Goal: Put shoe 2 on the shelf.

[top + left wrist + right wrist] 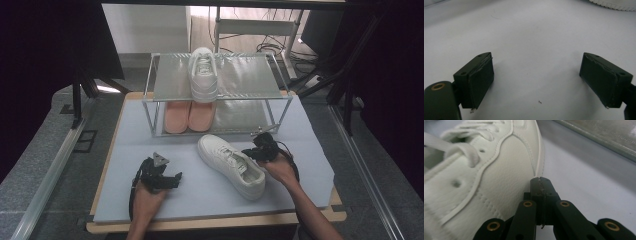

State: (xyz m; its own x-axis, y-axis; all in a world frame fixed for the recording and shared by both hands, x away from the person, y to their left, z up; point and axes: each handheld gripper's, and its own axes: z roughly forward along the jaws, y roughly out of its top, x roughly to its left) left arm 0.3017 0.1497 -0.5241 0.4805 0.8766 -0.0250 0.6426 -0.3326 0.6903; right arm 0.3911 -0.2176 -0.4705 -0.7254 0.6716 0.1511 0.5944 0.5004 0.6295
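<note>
- The right gripper (254, 153), held in a hand at the lower right of centre in the high view, has its two black jaws pressed flat together with nothing between them.
- In the right gripper view, the closed tips (541, 185) sit right against the side of a white sneaker (479, 177), low down near its sole edge; whether they actually touch cannot be told.
- The white sneaker (231, 165) lies on the pale table mat (200, 192) at the centre of the high view, running on a slant from upper left to lower right, laces facing up.
- The left gripper (170, 179), at the lower left of centre, rests in the other hand low over the mat, well apart from the sneaker.
- In the left gripper view its jaws stand wide apart, with bare mat (534, 50) between them and nothing held.
- Behind the sneaker, in the upper middle of the frame, stands a two-level metal shoe rack (240, 80).
- A second white sneaker (203, 74) sits on the top shelf.
- A pair of pink shoes (189, 117) sits on the lower shelf.
</note>
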